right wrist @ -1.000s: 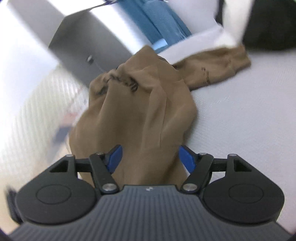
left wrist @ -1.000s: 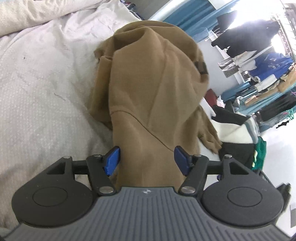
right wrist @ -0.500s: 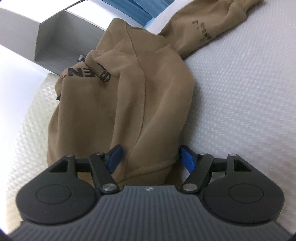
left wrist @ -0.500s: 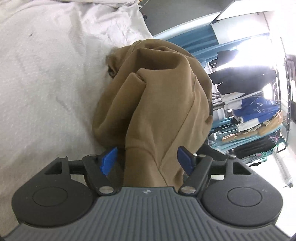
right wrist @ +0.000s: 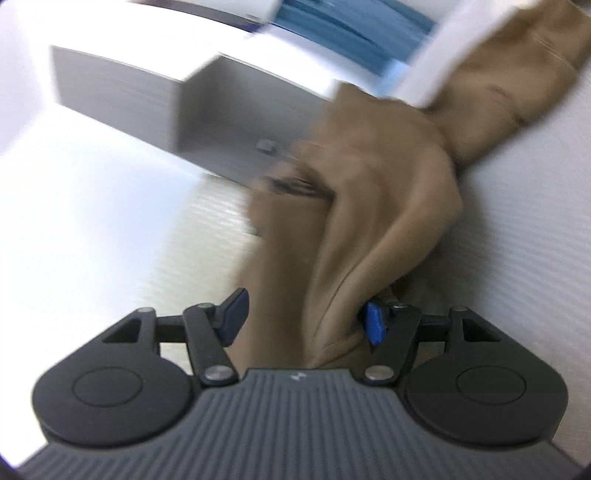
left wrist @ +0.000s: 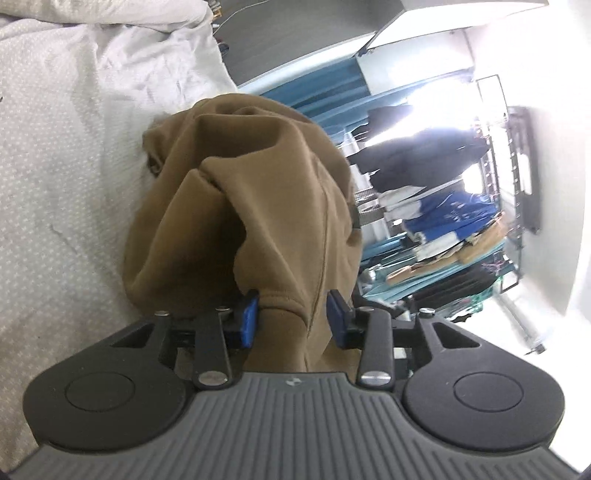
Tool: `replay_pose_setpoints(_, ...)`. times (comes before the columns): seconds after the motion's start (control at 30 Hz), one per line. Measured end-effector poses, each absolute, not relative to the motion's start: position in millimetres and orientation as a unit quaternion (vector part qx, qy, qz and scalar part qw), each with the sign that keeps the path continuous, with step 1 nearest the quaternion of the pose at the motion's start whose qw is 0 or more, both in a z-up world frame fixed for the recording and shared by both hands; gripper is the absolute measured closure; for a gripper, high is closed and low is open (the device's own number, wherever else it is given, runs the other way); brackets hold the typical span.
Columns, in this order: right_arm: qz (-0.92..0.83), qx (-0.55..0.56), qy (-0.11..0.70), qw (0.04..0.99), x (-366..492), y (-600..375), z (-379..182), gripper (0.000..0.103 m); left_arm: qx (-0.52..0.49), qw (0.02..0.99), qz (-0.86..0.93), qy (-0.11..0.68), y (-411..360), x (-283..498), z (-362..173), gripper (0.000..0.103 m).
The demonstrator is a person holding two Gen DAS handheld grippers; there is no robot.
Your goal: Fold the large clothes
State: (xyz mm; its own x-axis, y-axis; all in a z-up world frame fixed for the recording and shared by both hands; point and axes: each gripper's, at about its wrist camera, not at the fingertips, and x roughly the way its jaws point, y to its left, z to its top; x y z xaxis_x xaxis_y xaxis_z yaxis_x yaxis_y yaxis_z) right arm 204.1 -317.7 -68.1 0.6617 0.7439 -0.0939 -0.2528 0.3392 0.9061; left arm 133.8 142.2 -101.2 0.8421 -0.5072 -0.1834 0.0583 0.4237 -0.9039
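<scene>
Two grippers engage one bunched tan-brown fleece garment [left wrist: 258, 206] lying on a white textured bedsheet [left wrist: 62, 192]. Left gripper [left wrist: 291, 317]: jaws closing, blue pads pressing a ribbed edge of the garment from both sides; bulk of fabric heaped directly ahead. Right gripper [right wrist: 303, 319]: jaws closing, a fabric fold between them, touching the right-hand pad; left pad contact unclear, frame blurred. Garment extends ahead and up-right.

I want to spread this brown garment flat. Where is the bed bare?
Bare bedcover lies left of the brown garment, up to the rumpled bedding. In the right wrist view, bedcover right of it is bare too. The clothes rack side is crowded.
</scene>
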Motion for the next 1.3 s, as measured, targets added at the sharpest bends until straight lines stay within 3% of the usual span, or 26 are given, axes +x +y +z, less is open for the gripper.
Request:
replay_pose_setpoints(0.13,0.347,0.471,0.224,0.779,193.1,-318.7,-53.2,0.037,-0.507,0.816,-0.159,0.229,143.1,133.5,-100.3,0.059)
replay_pose_setpoints(0.3,0.307,0.481,0.245,0.783,198.9,-323.8,-67.7,0.039,-0.503,0.817,-0.13,0.25,141.5,140.0,-104.2,0.058)
replay_pose_setpoints(0.43,0.256,0.46,0.271,0.806,205.5,-325.7,-70.9,0.038,-0.486,0.825,-0.119,0.262,134.0,150.3,-102.2,0.045)
replay_pose_setpoints(0.7,0.237,0.42,0.327,0.813,230.7,-303.8,-97.9,0.034,-0.433,0.847,-0.123,0.284,112.8,179.5,-111.0,0.044)
replay_pose_setpoints(0.77,0.241,0.405,0.333,0.817,234.9,-297.9,-98.9,0.034,-0.425,0.85,-0.12,0.288,110.8,182.9,-112.6,0.046)
replay_pose_setpoints(0.87,0.244,0.4,0.35,0.811,242.0,-288.9,-106.6,0.035,-0.412,0.859,-0.111,0.283,110.3,183.1,-110.9,0.065)
replay_pose_setpoints(0.93,0.25,0.392,0.356,0.811,244.2,-283.1,-110.5,0.047,-0.406,0.864,-0.112,0.275,109.8,181.3,-108.1,0.077)
replay_pose_setpoints(1.03,0.247,0.348,0.339,0.838,239.7,-274.2,-90.5,0.068,-0.393,0.876,-0.127,0.25,106.0,172.5,-96.4,0.081)
replay_pose_setpoints(1.13,0.256,0.329,0.296,0.86,221.3,-269.4,-63.8,0.076,-0.386,0.885,-0.141,0.22,105.9,157.7,-85.6,0.083)
replay_pose_setpoints(1.3,0.295,0.319,0.215,0.875,180.6,-268.0,-15.0,0.078,-0.41,0.883,-0.159,0.166,118.1,121.1,-71.4,0.084)
